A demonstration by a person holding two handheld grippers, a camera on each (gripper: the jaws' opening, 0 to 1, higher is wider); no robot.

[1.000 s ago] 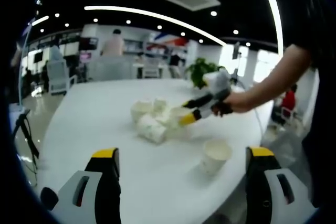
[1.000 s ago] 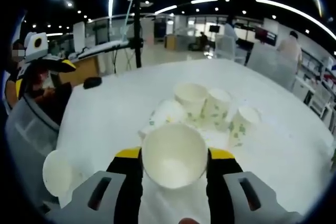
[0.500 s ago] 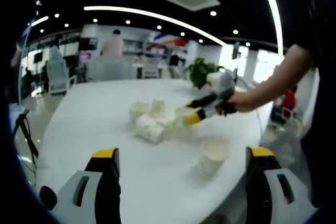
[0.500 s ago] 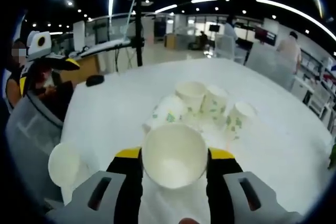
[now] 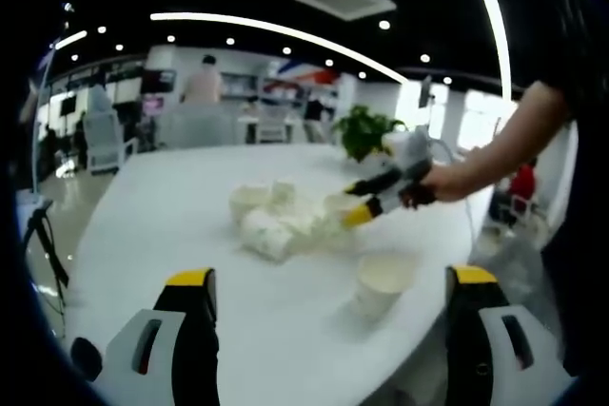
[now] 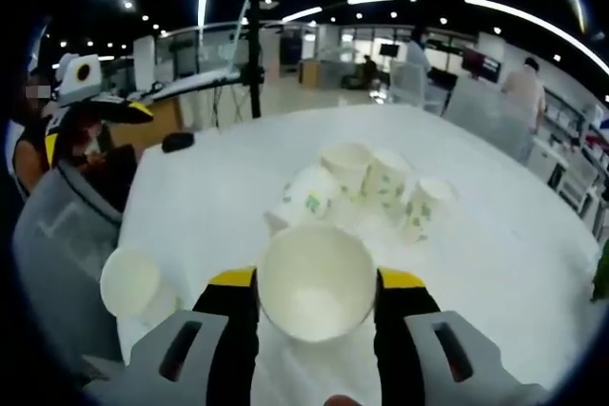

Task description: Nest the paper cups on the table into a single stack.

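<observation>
Held cup: my right gripper (image 6: 317, 284) is clamped on a white paper cup (image 6: 317, 282), one jaw on each side, mouth towards the camera; nothing inside it that I can see
Lone cup: a single cup (image 5: 379, 282) stands upright on the white table (image 5: 181, 225), apart from the rest; in the right gripper view it (image 6: 134, 285) sits near the table edge, interior looks bare
Cup cluster: several cups (image 6: 366, 187) bunched mid-table, some with a green print, at least one (image 6: 309, 202) on its side; their contents I cannot tell
Left gripper: my left gripper (image 5: 328, 330) hovers over the near table edge, jaws spread wide with nothing between them
Left gripper view extras: my right gripper (image 5: 373, 199) and hand (image 5: 440, 181) over the cluster; a potted plant (image 5: 366, 130) beyond the table
Right gripper view extras: a dark small object (image 6: 178, 142) on the far table edge
</observation>
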